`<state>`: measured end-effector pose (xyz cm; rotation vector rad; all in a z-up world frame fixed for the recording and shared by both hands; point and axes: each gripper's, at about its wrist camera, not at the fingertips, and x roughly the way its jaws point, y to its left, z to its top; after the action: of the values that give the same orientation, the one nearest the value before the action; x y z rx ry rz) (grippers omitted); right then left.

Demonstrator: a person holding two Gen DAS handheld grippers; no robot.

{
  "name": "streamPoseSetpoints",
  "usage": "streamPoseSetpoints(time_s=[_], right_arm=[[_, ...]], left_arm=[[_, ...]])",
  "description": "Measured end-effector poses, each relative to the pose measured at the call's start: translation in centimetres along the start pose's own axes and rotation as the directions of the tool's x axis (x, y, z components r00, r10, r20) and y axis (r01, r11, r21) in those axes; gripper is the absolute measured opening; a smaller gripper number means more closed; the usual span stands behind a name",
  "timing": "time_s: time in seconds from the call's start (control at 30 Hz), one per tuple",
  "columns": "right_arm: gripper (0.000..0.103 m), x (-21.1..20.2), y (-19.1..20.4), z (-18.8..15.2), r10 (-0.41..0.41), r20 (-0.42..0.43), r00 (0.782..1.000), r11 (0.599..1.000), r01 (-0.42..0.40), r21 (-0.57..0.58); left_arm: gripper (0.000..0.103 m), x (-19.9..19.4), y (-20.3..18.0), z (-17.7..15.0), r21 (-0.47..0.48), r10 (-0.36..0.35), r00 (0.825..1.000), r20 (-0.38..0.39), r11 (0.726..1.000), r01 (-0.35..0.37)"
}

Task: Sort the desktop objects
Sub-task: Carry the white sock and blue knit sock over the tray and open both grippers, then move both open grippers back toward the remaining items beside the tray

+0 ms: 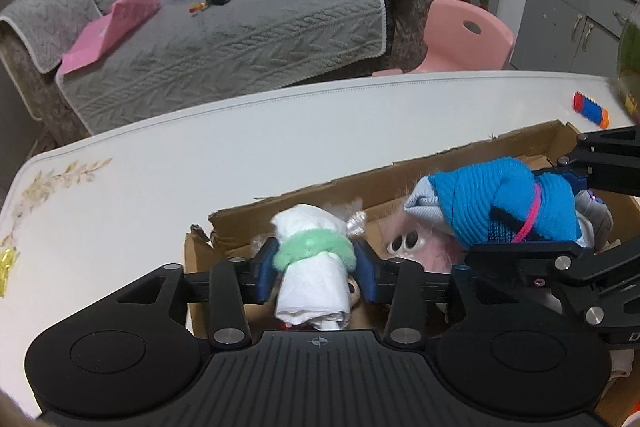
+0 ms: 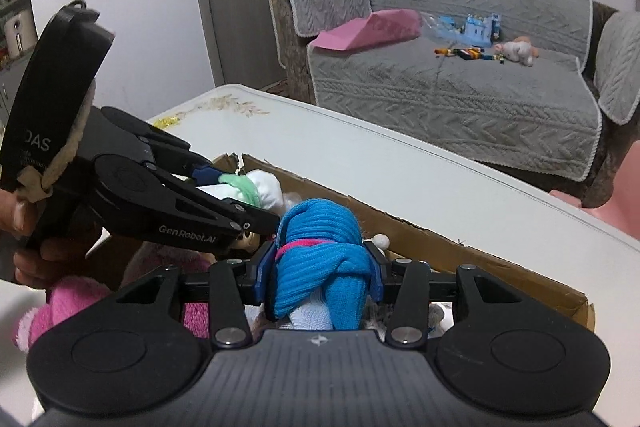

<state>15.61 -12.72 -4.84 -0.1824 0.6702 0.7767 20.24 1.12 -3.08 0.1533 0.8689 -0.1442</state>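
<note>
White cloth with a green fuzzy band, a small doll (image 1: 314, 267), fills the lower centre of the left wrist view, pinched between the blue pads of the left hand-held gripper (image 1: 316, 269). It hangs over the cardboard box (image 1: 304, 197) on the white surface (image 1: 160, 163). At right, the right hand-held gripper (image 1: 520, 215) clamps a blue knit bundle (image 1: 492, 207) above the same box. An orange-and-blue block (image 1: 591, 109) lies on the surface at upper right; a grey sofa (image 1: 240, 39) fills the top.

In the right wrist view, the blue knit bundle (image 2: 320, 267) sits at lower centre, squeezed by the right hand-held gripper (image 2: 320, 269). At left, the left hand-held gripper (image 2: 224, 193) comes in, pinching the doll (image 2: 248, 189) over the box (image 2: 480, 255). A pink plush (image 2: 68, 303) shows at lower left. The surface (image 2: 400, 171) runs across the middle, and the sofa (image 2: 460, 87) stands at upper right.
</note>
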Motion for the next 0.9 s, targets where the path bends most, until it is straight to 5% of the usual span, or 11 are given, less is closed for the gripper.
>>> streamPoseSetpoints(time_s=[0.1, 0.23, 0.4, 0.5, 0.7, 0.9], right_arm=[[0.046, -0.3, 0.2, 0.2, -0.012, 0.024, 1.0, 1.0, 0.012, -0.015], [0.064, -2.9, 0.3, 1.0, -0.028, 0.101, 0.994, 0.999, 0.03, -0.024], [0.065, -8.5, 0.1, 1.8, -0.041, 0.186, 0.982, 0.999, 0.047, -0.026], [0.076, -13.1, 0.7, 1.1, -0.048, 0.259, 0.965, 0.998, 0.056, -0.025], [0.085, -20.5, 2.7, -4.0, -0.043, 0.31, 0.95, 0.995, 0.07, -0.076], [0.094, -23.9, 2.8, -11.4, -0.097, 0.314, 0.945, 0.995, 0.097, 0.016]], left_arm=[[0.082, -1.0, -1.0, 0.1, 0.048, 0.038, 0.999, 0.022, 0.998, -0.039], [0.085, -4.5, -2.3, -0.1, 0.11, 0.068, 0.991, 0.113, 0.991, -0.081], [0.089, -11.1, -2.9, -0.8, 0.093, 0.071, 0.973, 0.22, 0.991, -0.093], [0.092, -15.2, -3.7, -2.2, 0.061, 0.064, 0.958, 0.281, 0.995, -0.084], [0.097, -21.3, -5.2, -8.7, 0.041, 0.037, 0.938, 0.345, 0.998, -0.054], [0.098, -21.4, -6.9, -15.9, 0.027, 0.021, 0.958, 0.287, 0.999, -0.03]])
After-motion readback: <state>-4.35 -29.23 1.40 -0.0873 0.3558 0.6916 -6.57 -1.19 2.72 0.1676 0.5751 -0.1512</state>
